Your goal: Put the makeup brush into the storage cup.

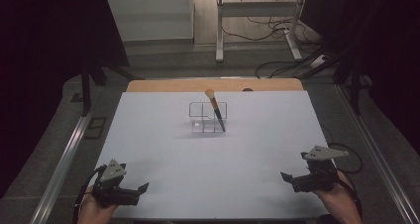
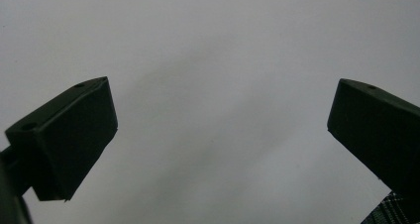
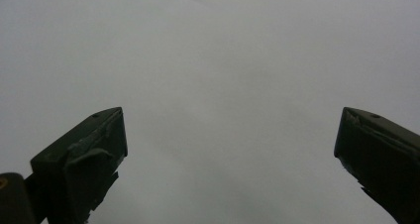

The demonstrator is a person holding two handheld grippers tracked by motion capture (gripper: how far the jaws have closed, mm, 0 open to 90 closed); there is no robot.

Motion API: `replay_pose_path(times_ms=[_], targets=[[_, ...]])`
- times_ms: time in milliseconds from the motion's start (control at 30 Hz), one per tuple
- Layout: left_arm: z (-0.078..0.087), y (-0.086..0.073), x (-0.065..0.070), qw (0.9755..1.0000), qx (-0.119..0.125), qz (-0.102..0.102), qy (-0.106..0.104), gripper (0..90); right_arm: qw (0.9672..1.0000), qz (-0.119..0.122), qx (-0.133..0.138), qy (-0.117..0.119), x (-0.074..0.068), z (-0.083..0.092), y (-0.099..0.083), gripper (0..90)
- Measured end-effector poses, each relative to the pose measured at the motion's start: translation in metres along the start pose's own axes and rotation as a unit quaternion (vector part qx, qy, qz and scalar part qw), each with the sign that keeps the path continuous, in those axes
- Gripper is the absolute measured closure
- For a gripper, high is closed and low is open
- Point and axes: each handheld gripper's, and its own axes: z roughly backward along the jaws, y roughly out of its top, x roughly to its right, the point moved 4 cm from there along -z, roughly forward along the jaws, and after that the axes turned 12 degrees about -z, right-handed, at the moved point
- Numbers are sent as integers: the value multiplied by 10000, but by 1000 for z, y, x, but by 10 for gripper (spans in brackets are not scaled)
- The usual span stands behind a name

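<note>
A clear plastic organiser box [image 1: 208, 118] with divided compartments stands near the middle of the white table top [image 1: 163, 154]. A makeup brush [image 1: 216, 110] with an orange-and-black handle leans in its right compartment, bristles up. My left gripper [image 1: 141, 189] rests at the table's near-left corner, open, nothing between its jaws. My right gripper [image 1: 287, 177] sits at the near-right edge, open and empty too. In the left gripper view [image 2: 220, 125] and the right gripper view [image 3: 230, 144] the black jaws stand wide apart over bare white surface.
A wooden strip [image 1: 148, 85] runs along the table's far edge. Metal rails [image 1: 64, 159] flank the table on both sides. Beyond it are a desk frame [image 1: 257, 16] and loose cables [image 1: 277, 65] on the floor.
</note>
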Motion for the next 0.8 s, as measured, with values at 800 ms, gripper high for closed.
replay_pose_path(times_ms=[800], targets=[[0, 0, 0, 10000, -10, 7, 7, 0, 9995, -203, -39, -220, 17, 16, -17, 4]])
